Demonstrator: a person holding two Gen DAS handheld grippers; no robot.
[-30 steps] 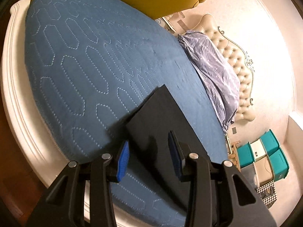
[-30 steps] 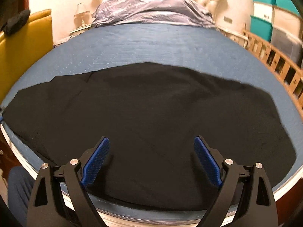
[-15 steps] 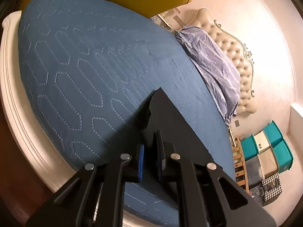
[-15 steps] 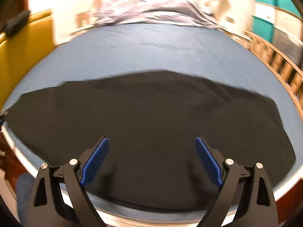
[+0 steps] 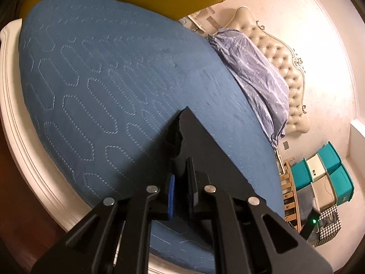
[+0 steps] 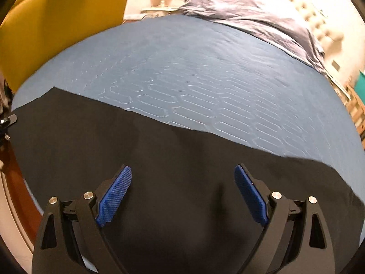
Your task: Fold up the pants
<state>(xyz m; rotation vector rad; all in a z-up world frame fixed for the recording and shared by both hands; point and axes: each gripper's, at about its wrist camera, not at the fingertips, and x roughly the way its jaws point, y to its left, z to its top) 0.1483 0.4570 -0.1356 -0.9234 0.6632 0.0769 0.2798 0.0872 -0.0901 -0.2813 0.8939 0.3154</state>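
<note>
Black pants (image 6: pixel 159 159) spread flat across a blue quilted bedspread (image 6: pixel 205 80), along the near edge of the bed. Left of the pants, a yellow padded chair (image 6: pixel 57 27) against the bedside. At the pants' left end, in the left wrist view, left gripper (image 5: pixel 181 189) pinching a raised corner of the black cloth (image 5: pixel 205 159), blue pads pressed nearly together with fabric between them; corner lifted off the bedspread (image 5: pixel 102 80) into a peak. White moulded bed frame (image 5: pixel 27 137) curving around the bedspread left of that corner. Over the middle of the pants, right gripper (image 6: pixel 182 194) hovering, jaws spread wide, blue ribbed pads (image 6: pixel 114 194) clear of each other and gripping nothing; contact with the cloth below impossible to tell. Beyond the pants, toward the far end of the bedspread, a crumpled lavender duvet (image 6: pixel 251 16) heaped against a cream tufted headboard (image 5: pixel 280 57). Right of the pants, past the bed's edge, teal storage bins (image 5: pixel 330 171) stacked by the wall, a wooden slatted rail (image 5: pixel 289 182) beside them.
</note>
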